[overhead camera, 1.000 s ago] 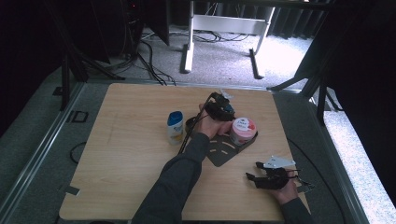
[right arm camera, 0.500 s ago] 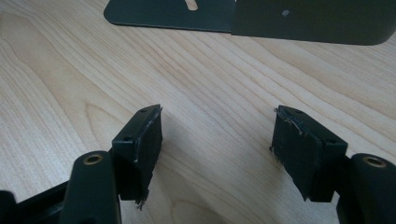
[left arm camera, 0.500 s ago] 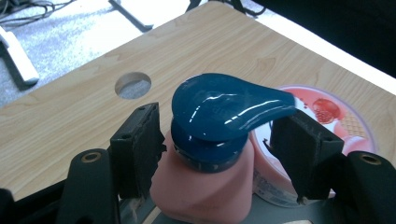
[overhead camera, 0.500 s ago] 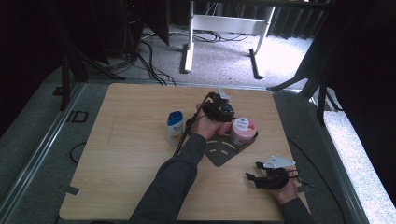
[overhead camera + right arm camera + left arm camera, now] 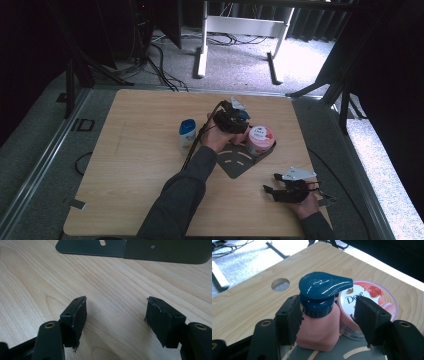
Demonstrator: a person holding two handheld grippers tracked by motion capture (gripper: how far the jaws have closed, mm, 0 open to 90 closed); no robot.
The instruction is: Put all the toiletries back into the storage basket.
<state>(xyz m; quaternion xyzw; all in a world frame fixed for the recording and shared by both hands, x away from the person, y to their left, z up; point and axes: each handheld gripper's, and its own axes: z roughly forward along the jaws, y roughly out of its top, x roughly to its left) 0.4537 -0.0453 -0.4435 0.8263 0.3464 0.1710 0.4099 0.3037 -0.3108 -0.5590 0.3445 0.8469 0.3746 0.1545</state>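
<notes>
A pink pump bottle [image 5: 318,327] with a dark blue pump head stands on a dark grey tray [image 5: 235,162]. My left gripper [image 5: 328,312] is open around it. One jaw is against the bottle's side, and the other stands a little off it. Right beside the bottle, a pink Dove tub [image 5: 260,139] with a white lid [image 5: 372,297] sits on the same tray. In the high view my left gripper [image 5: 235,117] covers most of the bottle. My right gripper [image 5: 271,183] hovers low over bare wood near the table's front right, open [image 5: 116,312] and holding nothing.
A small white bottle with a blue cap [image 5: 187,131] stands left of the tray. The tabletop has a round hole [image 5: 280,284] beyond the pump bottle. The tray's raised edge [image 5: 162,250] lies ahead of my right gripper. Bare wood stretches across the table's left half [image 5: 130,165].
</notes>
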